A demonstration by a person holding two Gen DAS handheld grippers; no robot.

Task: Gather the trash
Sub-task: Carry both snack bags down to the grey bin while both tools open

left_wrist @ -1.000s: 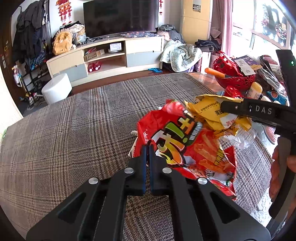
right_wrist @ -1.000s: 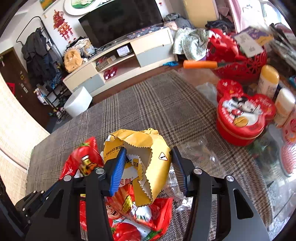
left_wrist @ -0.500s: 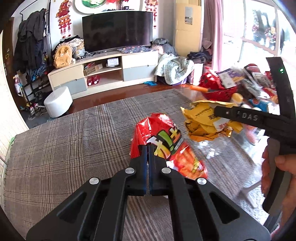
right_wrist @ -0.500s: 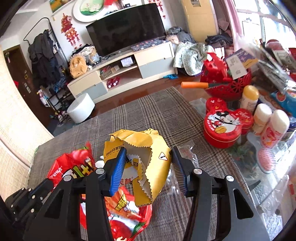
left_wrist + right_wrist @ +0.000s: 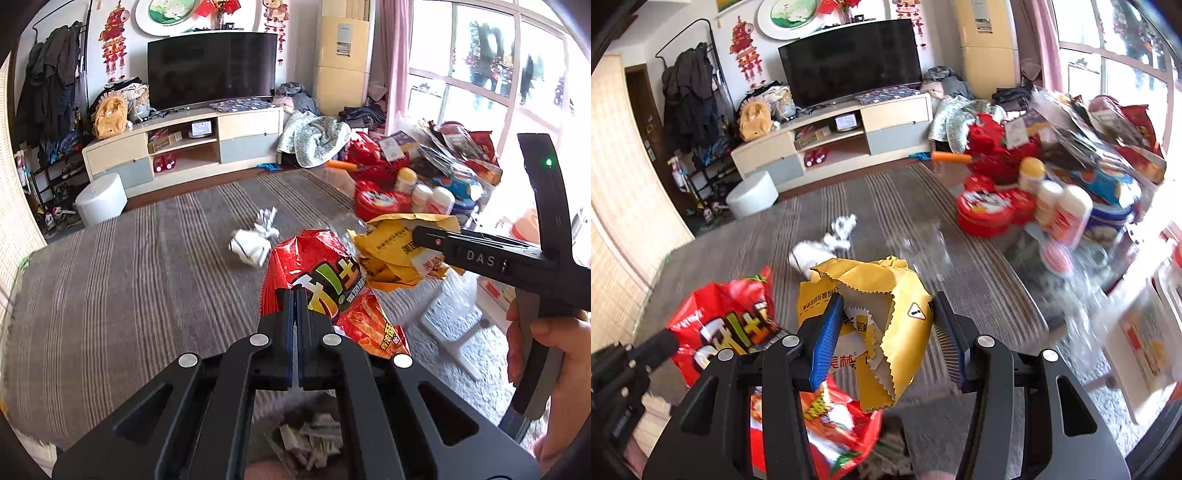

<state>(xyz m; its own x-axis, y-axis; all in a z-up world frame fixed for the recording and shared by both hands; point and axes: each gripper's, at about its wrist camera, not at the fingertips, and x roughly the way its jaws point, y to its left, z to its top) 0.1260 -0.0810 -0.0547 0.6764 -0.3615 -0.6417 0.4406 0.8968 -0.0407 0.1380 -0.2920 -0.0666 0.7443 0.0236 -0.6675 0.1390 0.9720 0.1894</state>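
Currently the left tool (image 5: 295, 295) is clamped shut on the red snack bag (image 5: 317, 273), held above the plaid-covered surface (image 5: 129, 280). Just right of that bag, the right tool (image 5: 886, 325) grips the yellow paper bag (image 5: 886, 288), its fingers spread around it. Behind the red bag, a white crumpled wrapper (image 5: 253, 245) lies on the surface.
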